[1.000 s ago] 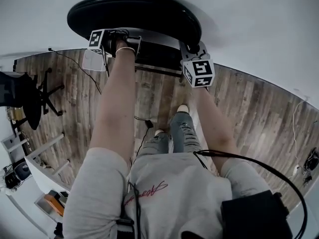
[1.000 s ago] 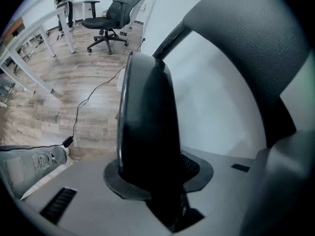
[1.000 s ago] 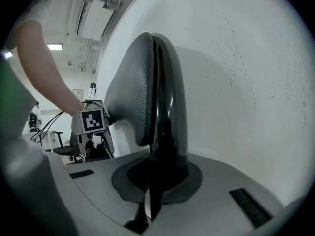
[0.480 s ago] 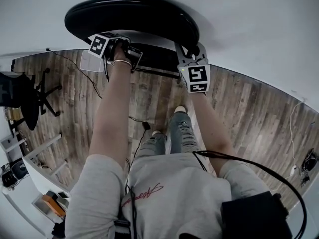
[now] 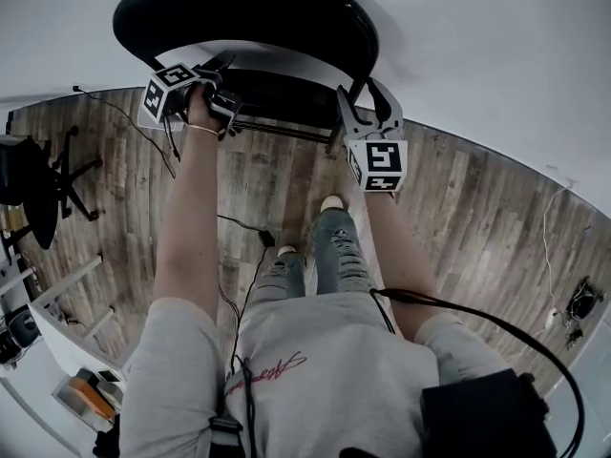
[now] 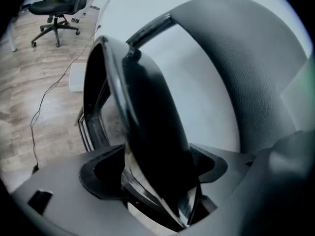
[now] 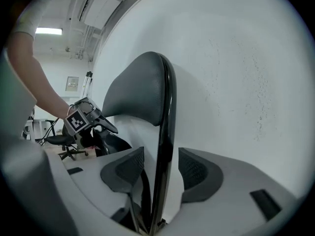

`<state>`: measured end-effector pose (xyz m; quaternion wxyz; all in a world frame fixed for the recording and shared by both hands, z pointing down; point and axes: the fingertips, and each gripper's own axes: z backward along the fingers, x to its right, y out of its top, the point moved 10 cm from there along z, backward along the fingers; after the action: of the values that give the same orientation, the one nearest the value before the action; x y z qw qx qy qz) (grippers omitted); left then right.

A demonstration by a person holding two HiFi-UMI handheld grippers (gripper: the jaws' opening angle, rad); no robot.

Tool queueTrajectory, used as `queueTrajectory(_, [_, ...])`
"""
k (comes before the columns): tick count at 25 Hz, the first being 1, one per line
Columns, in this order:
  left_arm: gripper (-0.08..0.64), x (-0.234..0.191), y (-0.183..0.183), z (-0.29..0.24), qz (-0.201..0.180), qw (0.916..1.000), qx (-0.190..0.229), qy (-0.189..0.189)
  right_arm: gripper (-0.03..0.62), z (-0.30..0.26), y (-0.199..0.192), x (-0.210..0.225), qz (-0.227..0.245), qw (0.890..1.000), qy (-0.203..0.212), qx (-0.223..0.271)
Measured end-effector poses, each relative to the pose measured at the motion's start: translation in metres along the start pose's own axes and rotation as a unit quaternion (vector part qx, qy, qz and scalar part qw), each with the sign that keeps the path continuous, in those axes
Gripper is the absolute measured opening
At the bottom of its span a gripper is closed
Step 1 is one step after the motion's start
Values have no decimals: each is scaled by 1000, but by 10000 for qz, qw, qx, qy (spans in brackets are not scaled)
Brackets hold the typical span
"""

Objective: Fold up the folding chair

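Jaws of the left gripper (image 6: 155,167) are clamped on the glossy black seat (image 6: 147,117) of the folding chair (image 5: 250,22). The seat's edge fills the whole gap between them, touches both pads, and runs up and away from the jaws, tilted toward the left-hand one. Beyond the right-hand jaw rises the grey padded backrest (image 6: 246,68), curving over the seat, with the white wall (image 6: 202,97) showing between the two. Past the left-hand jaw lie the wood floor (image 6: 29,82), a thin cable (image 6: 47,93) trailing across it, and, far off, an office chair (image 6: 53,8). The right gripper (image 7: 161,170) has its jaws spread apart, and the thin black frame edge (image 7: 165,132) of the backrest stands upright between them with a sliver of gap to each pad, straddled rather than pinched. Straight ahead of those jaws the backrest rises along the frame edge and bulges toward the left-hand side; the wall lies past the right-hand jaw. Out beyond the left-hand jaw the person's forearm (image 7: 35,77) reaches to the left gripper's marker cube (image 7: 76,122). In the head view both grippers are up at the chair, which stands against the wall, the left one at its left side and the right one at its right.
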<state>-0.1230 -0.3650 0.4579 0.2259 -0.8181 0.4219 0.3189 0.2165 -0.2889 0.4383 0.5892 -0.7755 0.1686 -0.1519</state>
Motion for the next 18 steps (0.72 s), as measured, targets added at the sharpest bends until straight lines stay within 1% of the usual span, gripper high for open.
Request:
queueTrajectory(2, [394,-4,6,6,299,9995,-78,-11,209,7,-1,-4,-38,10000,10,0])
queueTrajectory(3, [396,-6,9,11,379,9992,-118,-43,210,11,-1,-7,-57,10000,4,5])
queueTrajectory(5, [400,-9,10,21,335,9992,-162,-156,212,20,-4,-14,-83,10000,-18,4])
queueTrajectory(9, [400,-15,4,49,67,9984,-118,-542,216,40,-6,-29,-61,10000,-64,-11])
queueTrajectory(12, [400,-37,-10,80,-64,9970,88,-766,215,60,4,-44,62,9999,-92,128])
queueTrajectory(14, [399,-50,-30,103,-254,9948,201,-961,215,73,16,-58,221,9993,-37,296])
queueTrajectory(16, [397,-58,-56,128,-566,9905,266,-1225,215,88,31,-73,345,9982,48,497])
queueTrajectory(18, [397,-62,-82,154,-900,9853,215,-1437,215,108,47,-91,416,9966,166,692])
